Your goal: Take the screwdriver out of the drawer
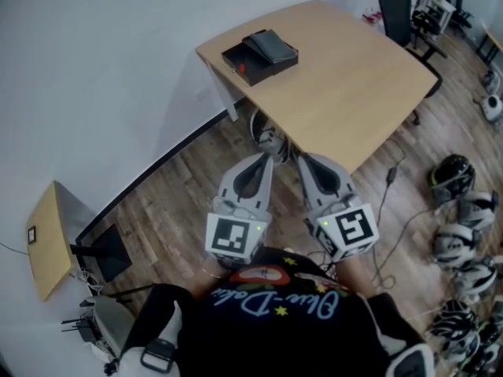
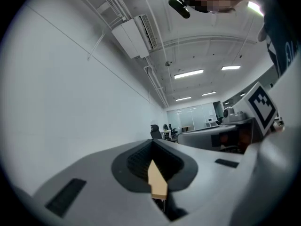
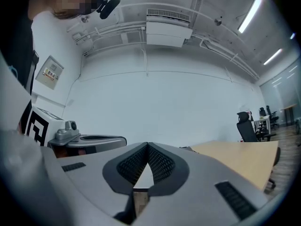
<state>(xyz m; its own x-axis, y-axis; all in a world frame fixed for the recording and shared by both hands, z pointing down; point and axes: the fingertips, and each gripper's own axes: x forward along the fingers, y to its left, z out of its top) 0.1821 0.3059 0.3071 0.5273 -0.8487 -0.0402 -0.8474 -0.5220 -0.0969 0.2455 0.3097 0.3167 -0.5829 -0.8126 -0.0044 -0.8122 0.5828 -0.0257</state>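
A black drawer box (image 1: 260,54) stands on the far left corner of the light wooden table (image 1: 346,85). Its front part is open, a small red thing (image 1: 244,68) shows inside, and a dark grey piece lies on top. I cannot tell whether the red thing is the screwdriver. My left gripper (image 1: 271,149) and right gripper (image 1: 302,160) are held side by side before the table's near edge, well short of the box. Both point level toward the table. In the left gripper view the left gripper (image 2: 152,144) has its tips together with nothing between them. The right gripper (image 3: 147,146) looks the same in its own view.
A black office chair (image 1: 398,12) stands beyond the table's far right corner. Several helmets (image 1: 464,214) and a cable (image 1: 387,185) lie on the wood floor at right. A small wooden side table (image 1: 45,239) stands by the white wall at left.
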